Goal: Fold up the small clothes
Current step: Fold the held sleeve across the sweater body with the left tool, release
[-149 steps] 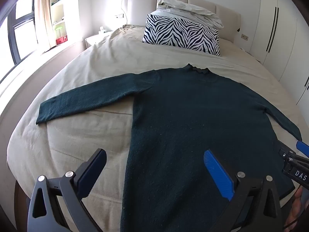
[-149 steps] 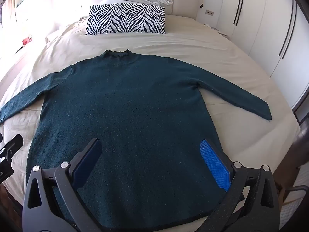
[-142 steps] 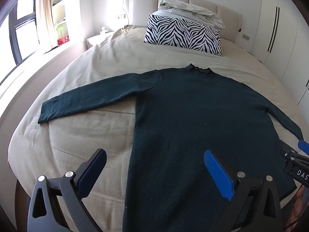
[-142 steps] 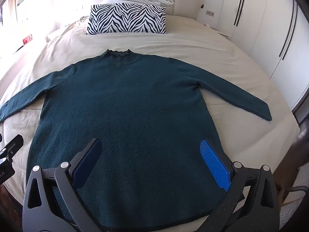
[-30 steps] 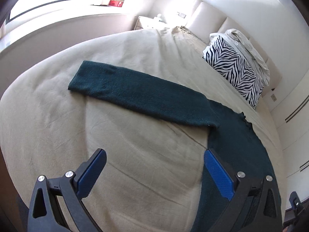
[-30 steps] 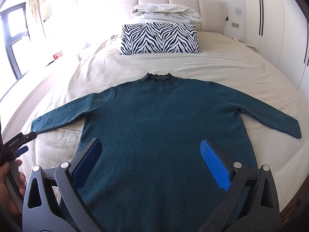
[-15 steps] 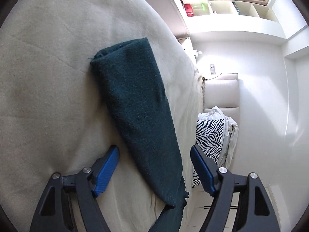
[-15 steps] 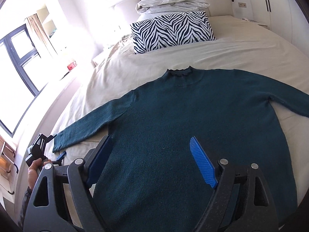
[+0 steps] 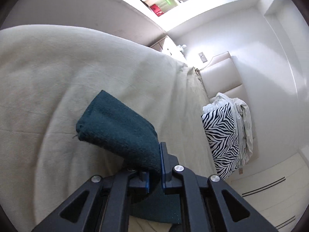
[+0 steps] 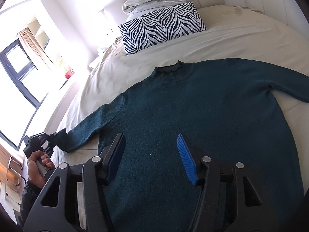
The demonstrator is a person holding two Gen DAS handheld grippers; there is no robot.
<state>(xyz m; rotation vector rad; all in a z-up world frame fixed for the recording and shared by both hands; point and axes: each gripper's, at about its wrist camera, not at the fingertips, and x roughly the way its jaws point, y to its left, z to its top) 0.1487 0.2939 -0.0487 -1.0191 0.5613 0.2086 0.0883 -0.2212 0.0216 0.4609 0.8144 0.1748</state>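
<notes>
- Now left gripper (image 9: 154,166) clamped tight on sweater (image 10: 193,125) sleeve cuff (image 9: 115,127) near bed (image 10: 241,38) left edge.
- Right gripper (image 10: 150,154) closing, jaws apart, nothing pinched, over sweater body mid-bed.
- Zebra pillow (image 10: 162,25) by head edge.

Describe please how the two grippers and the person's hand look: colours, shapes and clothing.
The right gripper has black plastic arms with triangular cut-outs and silver screws; its two fingers carry blue pads, one of them ribbed. The left gripper has the same build: black frame, silver screws, blue pads. In the right wrist view the left hand grips a handle, and a dark sleeve covers the wrist.
</notes>
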